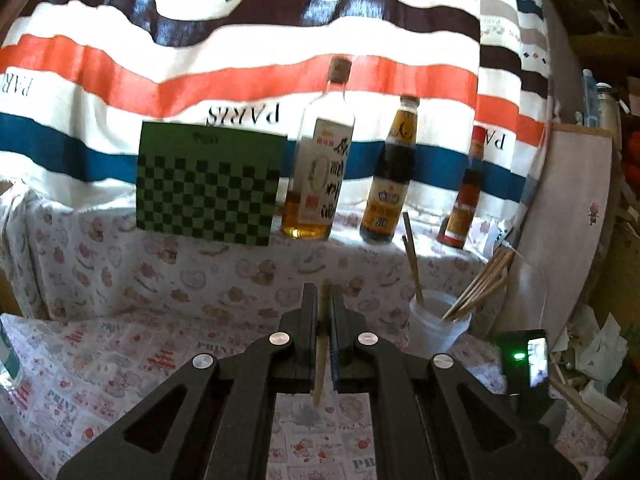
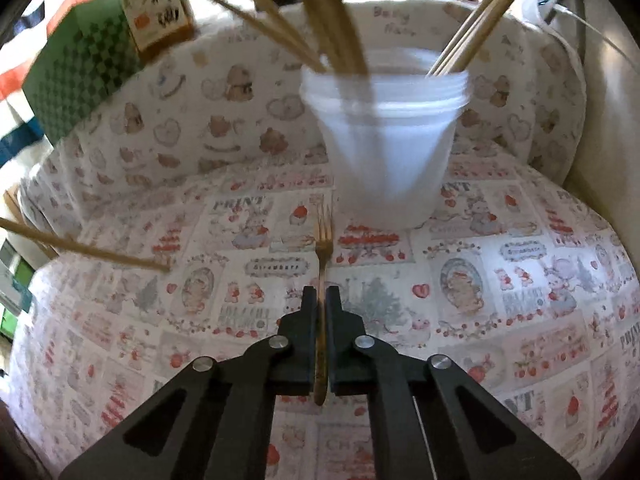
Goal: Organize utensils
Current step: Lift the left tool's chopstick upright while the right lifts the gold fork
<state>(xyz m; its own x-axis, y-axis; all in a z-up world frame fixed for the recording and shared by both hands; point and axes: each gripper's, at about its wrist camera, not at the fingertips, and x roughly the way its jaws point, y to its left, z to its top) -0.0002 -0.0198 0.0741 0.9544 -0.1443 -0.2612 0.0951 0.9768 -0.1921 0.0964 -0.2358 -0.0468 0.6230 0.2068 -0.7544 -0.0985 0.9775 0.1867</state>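
Left wrist view. Left gripper [image 1: 323, 292], bottom centre of the frame, is clamped on a single wooden chopstick [image 1: 321, 360]; the stick runs lengthwise between the two black fingers, its upper end showing just past the fingertips and its lower end hanging below the pads. To the right of the gripper, at mid-height, a translucent plastic cup [image 1: 436, 328] stands on the tabletop [image 1: 120, 360], which is covered by a cartoon-print cloth. A bundle of chopsticks [image 1: 478, 288] leans out of the cup to the right, with a few more leaning left. Behind, on a raised ledge, stand a green checkered board [image 1: 208, 184], a pale oil bottle [image 1: 320, 160], a dark sauce bottle [image 1: 390, 176] and a small red-capped bottle [image 1: 464, 196]. A striped cloth [image 1: 240, 60] fills the upper frame. A black device [image 1: 524, 360] with a green light sits at the right edge.

Right wrist view. Right gripper [image 2: 320, 292], bottom centre, is closed on the handle of a gold-coloured fork [image 2: 323, 240]. The fork lies in line with the fingers, its tines pointing up the frame beyond the fingertips toward the cup's base, and its handle end shows below the pads. The cup [image 2: 384, 148] stands directly above the gripper, near the tines, though contact cannot be judged. Chopsticks [image 2: 480, 20] fan from its rim toward the upper left and upper right. One chopstick enters from the left edge over the tabletop.
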